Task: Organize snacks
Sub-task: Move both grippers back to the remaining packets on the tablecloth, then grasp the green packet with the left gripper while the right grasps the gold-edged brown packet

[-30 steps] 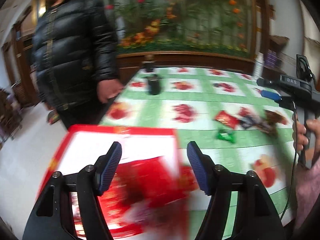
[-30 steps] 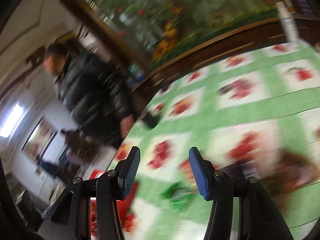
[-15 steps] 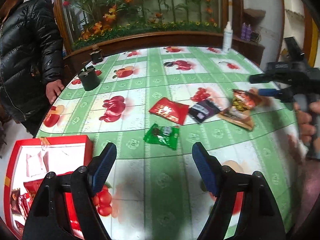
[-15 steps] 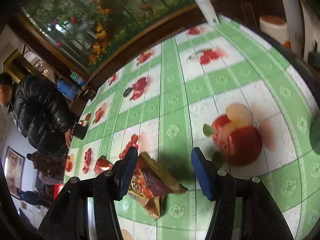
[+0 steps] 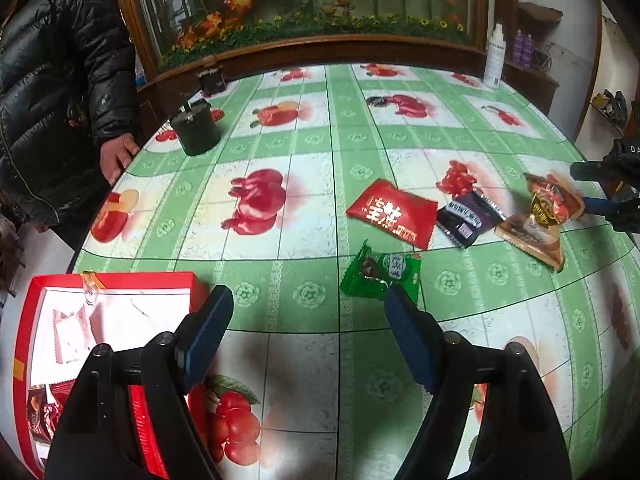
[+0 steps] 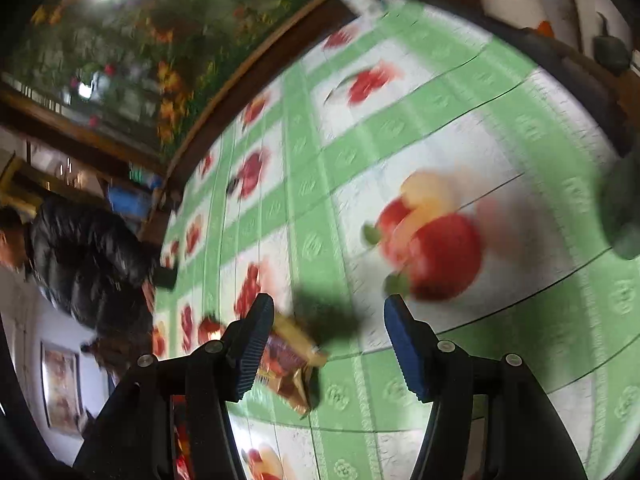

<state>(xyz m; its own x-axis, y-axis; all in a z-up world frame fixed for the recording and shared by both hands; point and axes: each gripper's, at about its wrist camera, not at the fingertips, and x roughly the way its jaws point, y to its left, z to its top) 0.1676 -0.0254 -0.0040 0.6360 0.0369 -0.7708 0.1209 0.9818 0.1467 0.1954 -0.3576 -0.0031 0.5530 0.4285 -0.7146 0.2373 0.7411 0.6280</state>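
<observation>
The left gripper (image 5: 308, 320) hangs wide and empty above the table (image 5: 304, 300). Nearest it, the red box (image 5: 120, 280) already has a few packets inside. Further out, loose snacks remain: a green packet (image 5: 382, 272), red packet (image 5: 392, 212), dark packet (image 5: 468, 216) and brown packets (image 5: 540, 220). The right gripper (image 6: 324, 336), also wide and empty, hovers beside the brown ones. Most sorting seems left.

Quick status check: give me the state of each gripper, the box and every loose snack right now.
left gripper: open, empty
right gripper: open, empty
red box: open, some packets inside
green packet: flat on table
red packet: flat on table
dark packet: flat on table
brown packets: overlapping on table
</observation>
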